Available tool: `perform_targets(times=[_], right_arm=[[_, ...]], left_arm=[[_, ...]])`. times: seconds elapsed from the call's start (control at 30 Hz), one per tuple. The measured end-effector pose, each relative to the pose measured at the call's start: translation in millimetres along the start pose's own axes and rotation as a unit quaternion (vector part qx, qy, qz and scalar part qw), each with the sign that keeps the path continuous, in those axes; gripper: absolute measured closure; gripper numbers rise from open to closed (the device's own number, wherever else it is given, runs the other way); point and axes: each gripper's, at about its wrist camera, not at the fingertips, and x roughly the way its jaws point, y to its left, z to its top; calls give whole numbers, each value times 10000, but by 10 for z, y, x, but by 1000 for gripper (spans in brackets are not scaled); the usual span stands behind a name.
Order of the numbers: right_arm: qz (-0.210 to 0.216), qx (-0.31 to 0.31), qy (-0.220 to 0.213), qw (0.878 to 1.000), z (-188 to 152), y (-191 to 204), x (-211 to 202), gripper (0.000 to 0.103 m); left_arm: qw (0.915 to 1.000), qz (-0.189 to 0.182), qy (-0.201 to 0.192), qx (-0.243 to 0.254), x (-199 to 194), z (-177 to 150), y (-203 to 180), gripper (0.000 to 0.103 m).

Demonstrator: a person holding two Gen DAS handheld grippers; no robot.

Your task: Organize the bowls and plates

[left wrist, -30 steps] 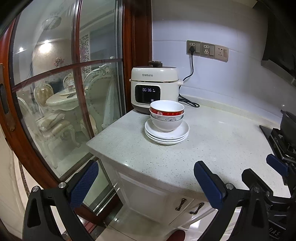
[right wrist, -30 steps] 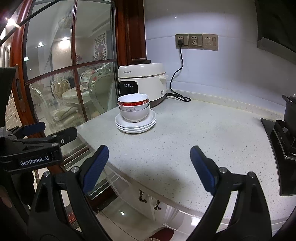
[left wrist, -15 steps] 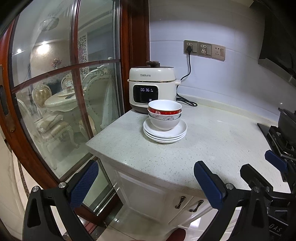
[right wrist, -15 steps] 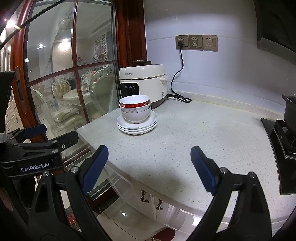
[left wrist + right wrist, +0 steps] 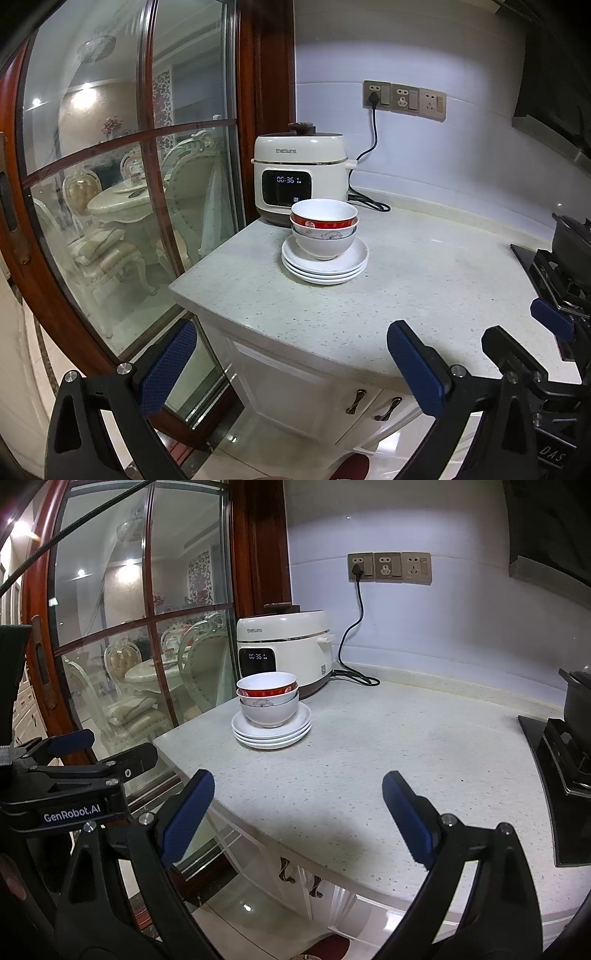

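Two nested bowls [image 5: 324, 228] sit on stacked white plates [image 5: 325, 265], three perhaps, on the counter [image 5: 424, 280] before a rice cooker [image 5: 301, 175]. Likely glazed, slippery and breakable; rims offer the hold. Left gripper [image 5: 291, 363] and right gripper [image 5: 297, 814] gape wide, holding nothing, well short.

3 white plates [image 5: 325, 266] stacked flat near counter's left corner, just in front of rice cooker. 2 bowls nested upright on top plate: lower bowl [image 5: 325, 244] white with faint blue-red floral print, upper bowl [image 5: 324, 214] white inside with red band outside. Same stack in right wrist view [image 5: 271, 734].
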Motion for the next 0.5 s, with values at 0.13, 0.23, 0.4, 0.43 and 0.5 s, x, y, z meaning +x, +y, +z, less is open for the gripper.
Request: perform_targets(times=[0.13, 0.23, 0.4, 0.43, 0.5], right_arm=[[-18, 15, 10, 10000, -15, -20, -18, 10], [-32, 31, 6, 10000, -14, -40, -30, 9], [-59, 47, 30, 10000, -11, -59, -30, 9], [-63, 47, 32, 10000, -10, -60, -31, 9], [-72, 56, 32, 10000, -9, -57, -32, 9]], left_arm=[[10000, -26, 13, 24, 6, 2, -26, 0], [10000, -33, 29, 26, 11, -2, -42, 0], [10000, -54, 63, 22, 42, 8, -24, 0], [10000, -55, 75, 30, 47, 7, -26, 0], [9999, -70, 103, 35, 57, 2, -20, 0]])
